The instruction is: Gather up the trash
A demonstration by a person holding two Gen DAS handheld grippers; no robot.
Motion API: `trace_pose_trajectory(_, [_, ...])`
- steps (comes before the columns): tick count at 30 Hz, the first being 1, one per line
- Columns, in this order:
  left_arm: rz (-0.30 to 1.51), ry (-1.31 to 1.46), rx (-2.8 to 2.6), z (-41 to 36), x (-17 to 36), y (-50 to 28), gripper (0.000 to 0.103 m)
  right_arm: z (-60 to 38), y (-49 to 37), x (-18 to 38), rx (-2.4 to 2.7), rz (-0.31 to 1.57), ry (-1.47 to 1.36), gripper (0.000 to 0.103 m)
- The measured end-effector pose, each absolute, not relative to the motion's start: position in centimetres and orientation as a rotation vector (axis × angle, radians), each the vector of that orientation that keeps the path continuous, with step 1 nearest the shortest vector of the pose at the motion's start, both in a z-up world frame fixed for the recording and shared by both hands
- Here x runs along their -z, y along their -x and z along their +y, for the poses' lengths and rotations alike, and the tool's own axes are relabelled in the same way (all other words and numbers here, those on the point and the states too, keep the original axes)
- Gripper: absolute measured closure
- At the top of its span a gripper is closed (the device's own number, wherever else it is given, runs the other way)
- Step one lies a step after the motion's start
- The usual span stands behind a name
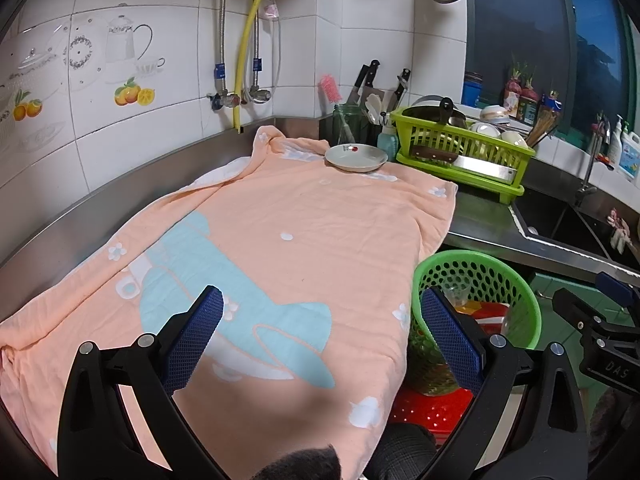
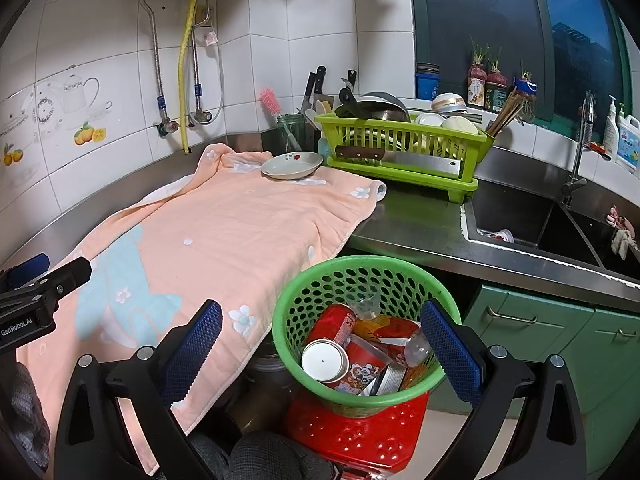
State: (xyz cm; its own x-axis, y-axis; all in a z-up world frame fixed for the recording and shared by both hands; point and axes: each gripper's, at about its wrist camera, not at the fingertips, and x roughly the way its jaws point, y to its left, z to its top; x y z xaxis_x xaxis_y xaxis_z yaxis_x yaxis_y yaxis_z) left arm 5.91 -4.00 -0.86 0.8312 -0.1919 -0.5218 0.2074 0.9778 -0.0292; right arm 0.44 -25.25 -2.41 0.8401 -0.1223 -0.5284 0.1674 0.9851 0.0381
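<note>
A green perforated basket (image 2: 320,280) stands on a red stool (image 2: 360,436) beside the counter, holding red cans (image 2: 334,320), a white-lidded can (image 2: 324,360), a clear plastic cup (image 2: 366,300) and wrappers. My right gripper (image 2: 320,348) hovers open over the basket with nothing between its blue pads. My left gripper (image 1: 322,340) is open and empty above the peach towel (image 1: 260,240) near the counter's edge; the basket (image 1: 520,292) lies to its right. Each gripper's black body shows at the edge of the other's view.
A small white dish (image 1: 356,157) rests on the towel's far end. A lime dish rack (image 2: 400,140) with bowls, a pan and a cleaver (image 2: 400,156) stands behind it. The steel sink (image 2: 520,220) and tap (image 2: 580,148) are right. Knives and a brush stand in the corner.
</note>
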Motion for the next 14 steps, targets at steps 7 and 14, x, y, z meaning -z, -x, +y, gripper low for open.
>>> trace_pose_trajectory(7, [0.551,-0.025,0.214,-4.06,0.80,-5.81,0.005,-25.10,-0.36,2.34,0.161,0.548,-0.089,0.007])
trace_pose_trajectory(14, [0.552,-0.027,0.211,-4.11,0.86,-5.81,0.005,-25.09,-0.29,2.36,0.159,0.550,-0.090,0.007])
